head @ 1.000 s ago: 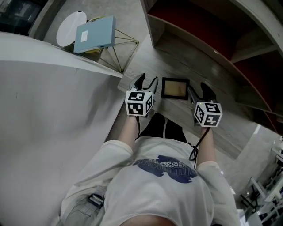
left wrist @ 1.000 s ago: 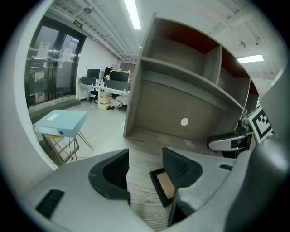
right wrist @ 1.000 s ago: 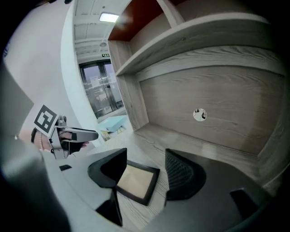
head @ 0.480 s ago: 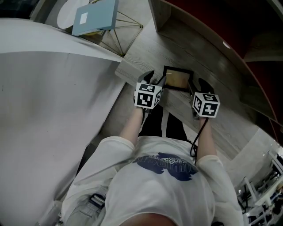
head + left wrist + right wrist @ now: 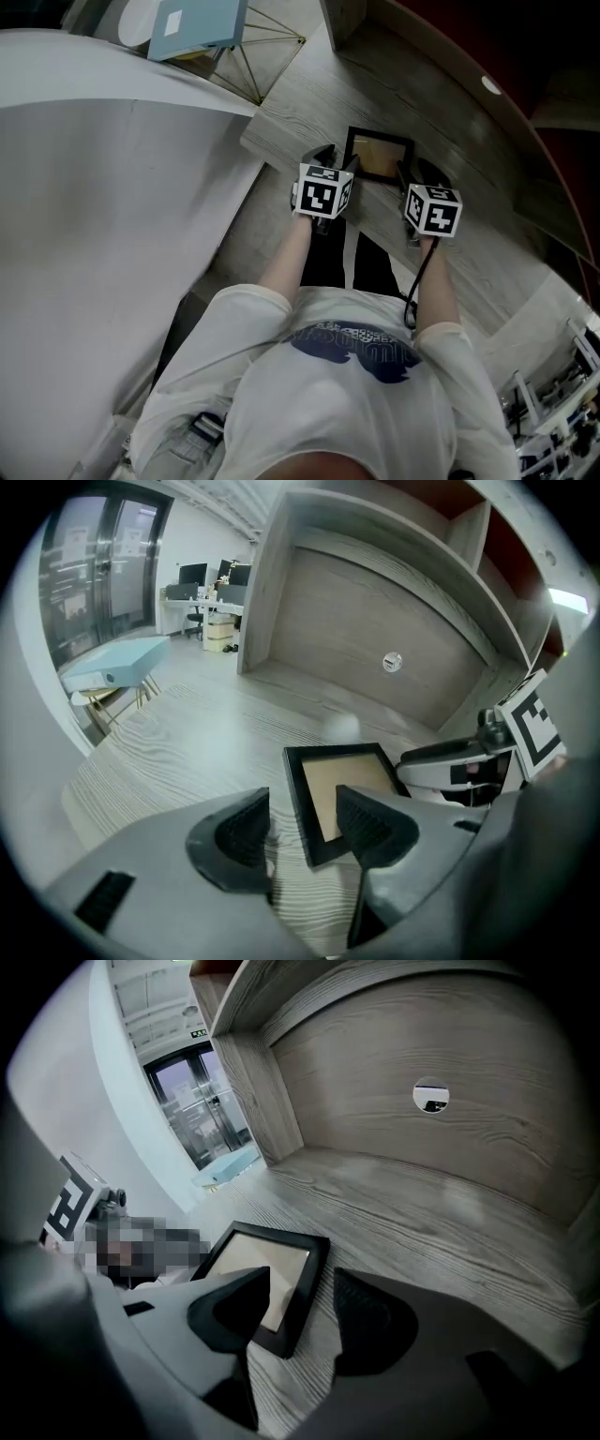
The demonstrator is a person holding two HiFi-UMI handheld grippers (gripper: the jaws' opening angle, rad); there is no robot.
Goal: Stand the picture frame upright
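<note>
Since the earlier views, the left tongs [image 5: 330,159] and the right tongs [image 5: 419,176] have descended to the flat-lying picture frame [image 5: 380,157], each now straddling one near corner of it, and the right jaws have just been closing without pressing on it.

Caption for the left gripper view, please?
Left gripper, jaws open, lined up over one edge of a black picture frame lying flat on a wooden shelf.

Matt black picture frame [image 5: 377,157], grained wooden shelf [image 5: 309,94]
</note>
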